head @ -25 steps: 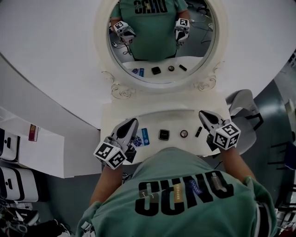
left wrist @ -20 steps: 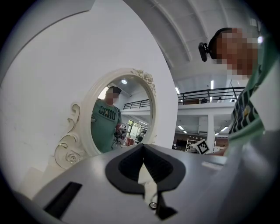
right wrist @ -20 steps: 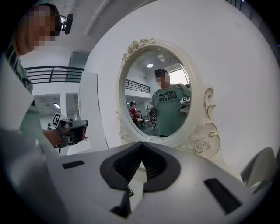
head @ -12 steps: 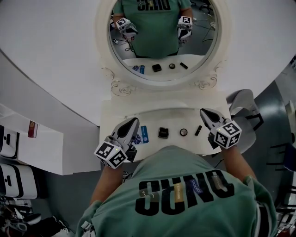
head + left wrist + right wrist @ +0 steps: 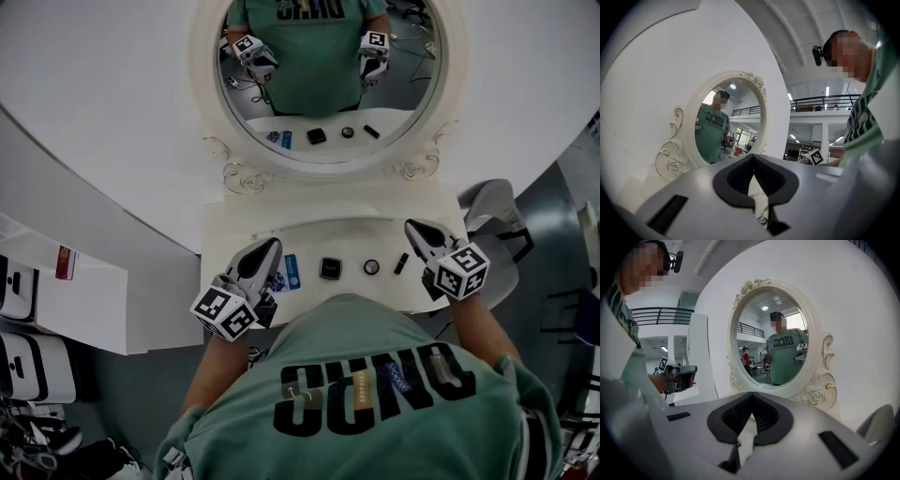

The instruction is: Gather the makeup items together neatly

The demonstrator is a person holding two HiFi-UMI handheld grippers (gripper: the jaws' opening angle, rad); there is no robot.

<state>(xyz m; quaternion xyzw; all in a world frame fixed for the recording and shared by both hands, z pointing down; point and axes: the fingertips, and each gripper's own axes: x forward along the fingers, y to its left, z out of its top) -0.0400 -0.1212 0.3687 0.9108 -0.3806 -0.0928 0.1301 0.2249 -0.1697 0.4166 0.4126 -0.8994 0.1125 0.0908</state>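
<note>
Four makeup items lie apart in a row on the vanity [image 5: 234, 239]: perhaps a blue packet [image 5: 292, 272], black compact [image 5: 331, 269], round pot [image 5: 372, 267] and dark tube [image 5: 401, 264], so none are bunched together. Left gripper [image 5: 265, 249] and right gripper [image 5: 415, 232] flank them, jaws closed and empty.

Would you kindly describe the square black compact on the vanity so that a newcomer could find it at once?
Find the oval white-framed mirror and drop to the white vanity shelf below it, where small items lie in a row. The compact sits between the blue packet and the small round pot; it alone is a black square.
</note>
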